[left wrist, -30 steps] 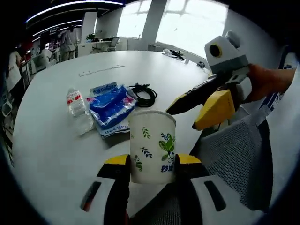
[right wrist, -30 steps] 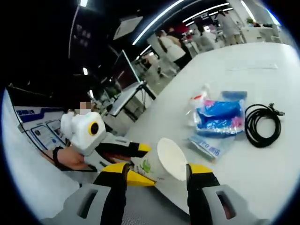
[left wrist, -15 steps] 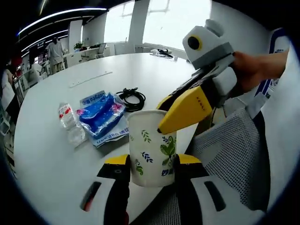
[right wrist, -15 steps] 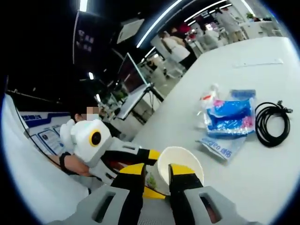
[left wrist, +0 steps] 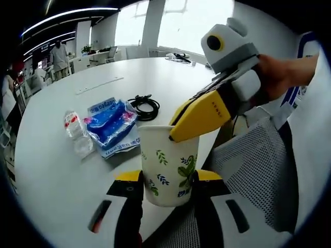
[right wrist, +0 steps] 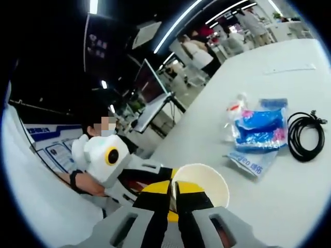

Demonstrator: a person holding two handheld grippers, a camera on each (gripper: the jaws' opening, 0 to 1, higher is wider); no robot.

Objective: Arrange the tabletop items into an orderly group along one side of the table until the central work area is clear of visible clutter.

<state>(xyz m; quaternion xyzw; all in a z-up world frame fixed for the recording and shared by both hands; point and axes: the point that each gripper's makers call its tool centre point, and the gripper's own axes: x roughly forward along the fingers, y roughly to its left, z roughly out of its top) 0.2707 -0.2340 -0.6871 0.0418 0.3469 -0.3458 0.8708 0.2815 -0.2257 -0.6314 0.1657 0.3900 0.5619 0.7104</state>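
Right now the left gripper (left wrist: 161, 181) pinches a paper cup (left wrist: 167, 164) across its lower body, upright, just over the near table (left wrist: 57, 170) edge at six o'clock in the left gripper view. The right gripper (right wrist: 172, 190) comes in from three o'clock and nips the cup's rim, one jaw inside, one outside, jaws nearly together. For a clean handover, I'd say the rim pinch wants to be firm before the left lets go, and the cup kept level, since thin paper walls crumple easily. Farther out, around eleven o'clock, lie a blue packet (left wrist: 110, 122) and a crushed plastic bottle (left wrist: 75, 135) touching it, with a coiled black cable (left wrist: 143, 107) just beyond. Whether the cup holds anything is hard to tell; its base sits hidden behind the jaws.
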